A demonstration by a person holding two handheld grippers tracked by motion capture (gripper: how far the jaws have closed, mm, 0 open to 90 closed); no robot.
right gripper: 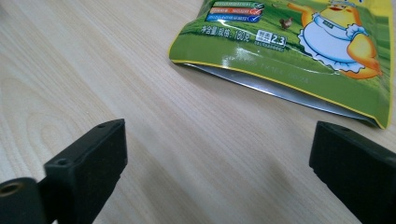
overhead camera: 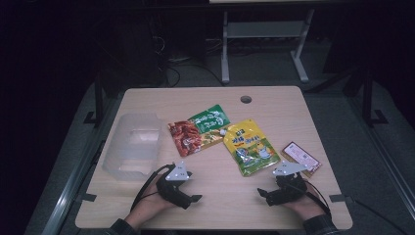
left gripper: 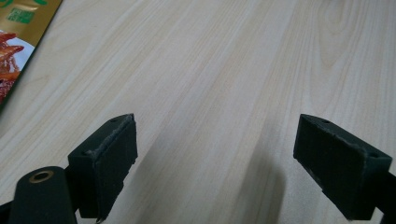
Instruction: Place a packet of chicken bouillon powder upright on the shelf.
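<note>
Your left gripper [overhead camera: 188,196] rests low at 7 o'clock on the table [overhead camera: 274,105], held in your left hand [overhead camera: 149,203]. Its fingers [left gripper: 105,163] are spread wide with bare wood between them, nothing pinched. In the left gripper view a corner of the red snack pouch [left gripper: 14,51] shows at 10 o'clock, well apart from the fingers.

Your right gripper [overhead camera: 266,195] sits at 5 o'clock on the table, in your right hand [overhead camera: 306,203]. Its fingers [right gripper: 91,163] are also spread wide, gripping nothing. In the right gripper view the yellow-green pouch [right gripper: 299,51] lies flat at 1 o'clock, its bottom seam near the right-side finger but not touching it.

Layout from the high view:
- Yellow-green pouch [overhead camera: 250,147] at table centre, just toward 4 o'clock, tilted, nearest to your right gripper.
- Red snack pouch [overhead camera: 186,137] at centre-left, its right edge overlapped with the green pouch [overhead camera: 211,121] toward 12 o'clock.
- Small dark red packet [overhead camera: 301,157] at 3 o'clock, just beside the right gripper's grey plate.
- Clear plastic tub [overhead camera: 134,144] at 9 o'clock, upright, near your left gripper.
- Round cable hole [overhead camera: 245,99] at 12 o'clock.

All 4 packets lie on the table outside the tub.
</note>
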